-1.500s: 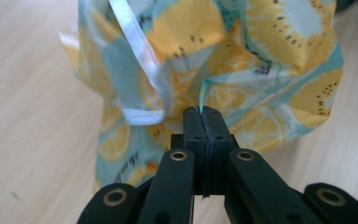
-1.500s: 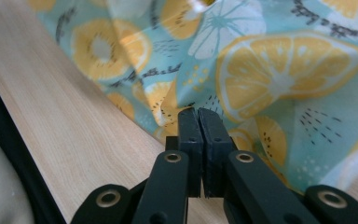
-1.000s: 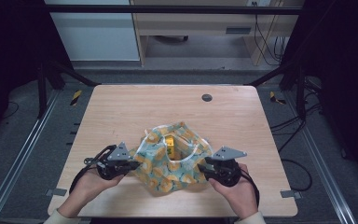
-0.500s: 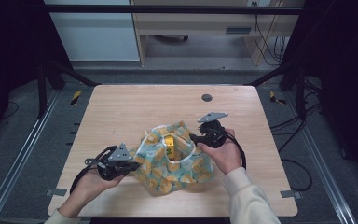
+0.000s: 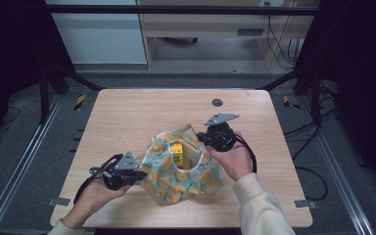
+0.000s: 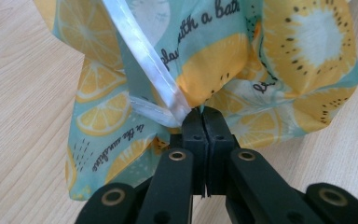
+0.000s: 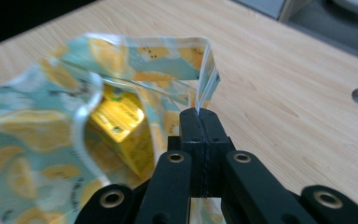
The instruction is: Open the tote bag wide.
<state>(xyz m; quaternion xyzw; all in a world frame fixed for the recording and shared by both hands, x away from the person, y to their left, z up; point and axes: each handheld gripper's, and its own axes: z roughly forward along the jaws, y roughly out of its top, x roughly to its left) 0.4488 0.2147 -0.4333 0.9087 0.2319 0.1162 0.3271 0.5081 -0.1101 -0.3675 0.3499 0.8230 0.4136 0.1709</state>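
Fruit-print bag (image 5: 181,169) sits near the front middle of the wooden table (image 5: 127,117) in the high view, its mouth gaping upward with a yellow box (image 5: 177,148) showing inside. I have my left gripper (image 5: 136,174) at the bag's near-left edge and my right gripper (image 5: 206,138) at the far-right rim, lifted a little off the table. A small dark disc (image 5: 217,102) lies well apart, toward the far edge.

Looking along the left gripper (image 6: 200,111) in its own view, the jaws are pressed together on the white-hemmed edge of the bag (image 6: 223,60), cloth bunching out above the tips.

In the right gripper view, my right gripper (image 7: 198,112) has just been closing, and its jaws now pinch a thin fold of the bag (image 7: 121,56) rim, which stands upright out of the tips. The yellow box (image 7: 116,116) rests inside the opening, left of the jaws.

My reading is that the box is already loaded and both sides of the mouth are gripped. What is left, I judge, is drawing the rim shut or lifting the bag; the mouth is not closed yet.
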